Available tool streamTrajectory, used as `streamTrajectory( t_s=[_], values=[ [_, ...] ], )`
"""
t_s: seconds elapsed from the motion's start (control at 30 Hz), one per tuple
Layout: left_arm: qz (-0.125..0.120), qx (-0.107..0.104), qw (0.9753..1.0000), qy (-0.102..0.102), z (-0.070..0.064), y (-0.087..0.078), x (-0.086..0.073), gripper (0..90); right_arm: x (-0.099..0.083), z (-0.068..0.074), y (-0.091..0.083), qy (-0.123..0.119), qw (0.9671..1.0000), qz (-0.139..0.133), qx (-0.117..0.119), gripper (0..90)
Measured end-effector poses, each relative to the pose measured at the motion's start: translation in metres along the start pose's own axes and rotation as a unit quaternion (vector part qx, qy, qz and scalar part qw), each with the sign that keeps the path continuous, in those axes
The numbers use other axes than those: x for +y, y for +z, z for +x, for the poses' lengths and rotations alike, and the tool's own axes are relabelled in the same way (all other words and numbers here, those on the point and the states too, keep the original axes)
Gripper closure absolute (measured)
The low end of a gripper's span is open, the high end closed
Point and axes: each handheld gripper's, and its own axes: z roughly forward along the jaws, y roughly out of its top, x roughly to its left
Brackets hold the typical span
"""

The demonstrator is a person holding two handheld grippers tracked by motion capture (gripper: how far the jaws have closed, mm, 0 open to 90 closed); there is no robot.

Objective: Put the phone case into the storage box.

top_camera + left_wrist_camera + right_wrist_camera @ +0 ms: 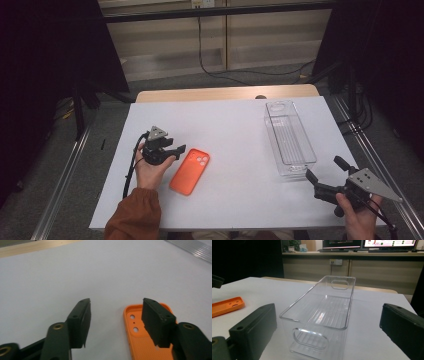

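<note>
An orange phone case [190, 171] lies flat on the white table [230, 130], left of centre. My left gripper [172, 150] is open just left of the case's top end. From the left gripper view the case [140, 340] lies under the right jaw, camera holes upward, and my left gripper [116, 322] holds nothing. A clear plastic bin [289, 137] stands empty at the right. My right gripper [325, 169] is open near the bin's near end. In the right gripper view the bin [322, 312] sits between the jaws of my right gripper [329, 327], with the orange case [227, 306] at far left.
The table's wooden far edge [225, 93] shows behind the white surface. Metal rails [65, 170] run along both sides of the table. Cables lie on the floor beyond. A shelf with monitors [367, 243] stands far behind the bin.
</note>
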Motion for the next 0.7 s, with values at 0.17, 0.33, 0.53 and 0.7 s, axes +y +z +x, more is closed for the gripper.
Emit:
streamTrajectory(
  t_s=[0.17,0.33,0.53,0.7],
  values=[
    [-0.004,-0.002,0.9998,-0.021,0.000,-0.005,0.000,17.5,0.000,0.000,0.000,0.000,1.0000,0.001,0.000,0.2],
    [-0.008,-0.009,0.9996,-0.025,0.001,-0.009,-0.003,7.2,0.000,0.000,-0.001,0.001,1.0000,0.002,0.000,0.2],
    [-0.006,-0.034,0.9987,-0.037,0.004,-0.019,-0.003,5.2,0.000,0.000,-0.001,0.001,1.0000,0.002,0.000,0.2],
    [-0.020,-0.035,0.9989,-0.026,0.000,-0.030,-0.004,4.3,0.000,0.000,-0.001,0.002,1.0000,0.001,0.000,0.2]
  ],
)
